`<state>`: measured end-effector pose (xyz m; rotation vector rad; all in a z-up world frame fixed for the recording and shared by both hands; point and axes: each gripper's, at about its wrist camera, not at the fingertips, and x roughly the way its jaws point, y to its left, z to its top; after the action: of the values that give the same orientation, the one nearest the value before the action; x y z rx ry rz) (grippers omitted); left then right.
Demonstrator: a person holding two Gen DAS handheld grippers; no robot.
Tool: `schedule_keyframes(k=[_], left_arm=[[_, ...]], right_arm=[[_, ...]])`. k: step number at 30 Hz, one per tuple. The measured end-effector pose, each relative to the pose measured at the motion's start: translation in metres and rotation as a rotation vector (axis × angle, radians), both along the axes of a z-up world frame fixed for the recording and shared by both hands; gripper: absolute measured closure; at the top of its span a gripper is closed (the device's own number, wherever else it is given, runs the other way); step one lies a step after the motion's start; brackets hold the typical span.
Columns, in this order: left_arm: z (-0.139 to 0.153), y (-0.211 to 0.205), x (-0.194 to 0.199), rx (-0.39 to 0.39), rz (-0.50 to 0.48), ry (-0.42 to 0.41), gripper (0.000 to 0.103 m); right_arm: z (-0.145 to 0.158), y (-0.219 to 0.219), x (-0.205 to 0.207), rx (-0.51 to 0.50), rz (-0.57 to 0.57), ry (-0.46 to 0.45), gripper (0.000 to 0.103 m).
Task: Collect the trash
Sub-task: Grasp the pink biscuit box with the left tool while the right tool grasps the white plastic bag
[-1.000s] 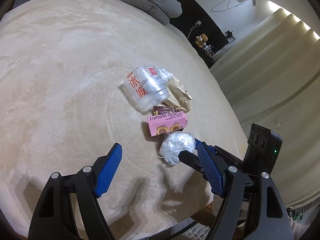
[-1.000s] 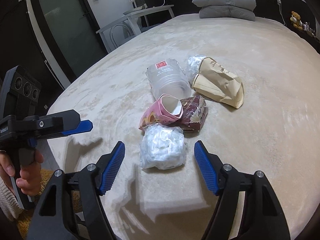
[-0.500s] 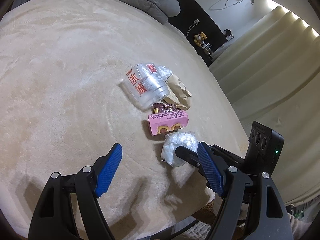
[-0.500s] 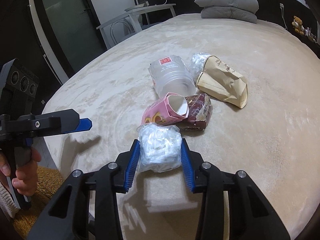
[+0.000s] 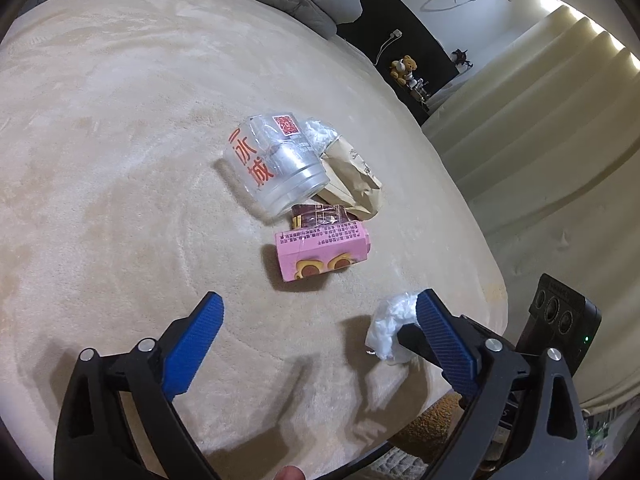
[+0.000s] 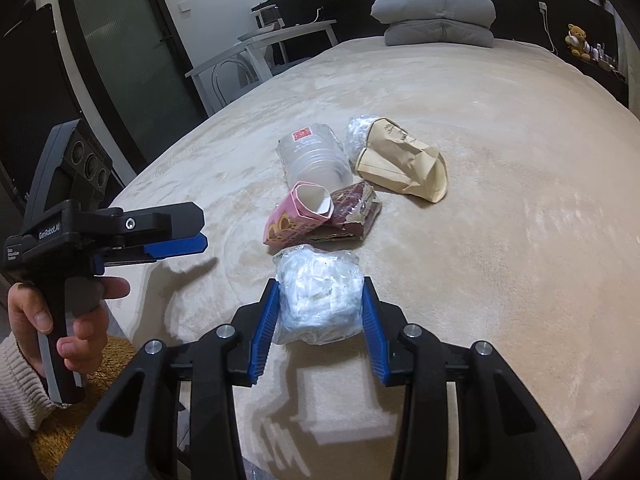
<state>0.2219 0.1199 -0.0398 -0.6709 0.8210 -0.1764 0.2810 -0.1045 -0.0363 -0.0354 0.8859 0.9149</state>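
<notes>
My right gripper (image 6: 319, 308) had its blue pads clamped on the crumpled white plastic wad (image 6: 318, 294), one pad pressed into each side of it. In the left wrist view that same wad (image 5: 390, 330) showed at about four o'clock, half hidden behind my own right-hand finger.

My left gripper (image 5: 318, 344) had just been opening; its jaws stood wide with nothing between them, only bare beige blanket (image 5: 120, 160). From the right wrist view it hung at nine o'clock, seen side-on, gripped by a hand (image 6: 60, 316) in a knitted cream sleeve (image 6: 18, 384).

The rest of the trash lay in a loose heap at twelve o'clock from the wad. The pink carton (image 6: 298, 216) lay on its side, open end toward my right camera, touching the dark red wrapper (image 6: 354, 212) at its three o'clock. Behind both sat the clear plastic cup (image 6: 314, 156), tipped over, and at its three o'clock the crumpled brown paper bag (image 6: 404, 164), with a bit of clear film (image 6: 358, 128) tucked between cup and bag.

Grey pillows (image 6: 436, 20) were stacked at the far end.
</notes>
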Motion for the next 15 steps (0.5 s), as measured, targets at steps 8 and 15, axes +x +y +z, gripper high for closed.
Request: schedule_keyframes(k=[8,15], left_arm=[[-0.013,0.000,0.029,-0.063,0.019,0.044,0.007],[-0.016,-0.010,0.049,-0.061,-0.005,0.052,0.007]], right_arm=[[0.005,-0.036,0.001,0.032,-0.039,0.021,0.062],[0.011,-0.048,-0.002,0.051,-0.047,0.024,0.062]])
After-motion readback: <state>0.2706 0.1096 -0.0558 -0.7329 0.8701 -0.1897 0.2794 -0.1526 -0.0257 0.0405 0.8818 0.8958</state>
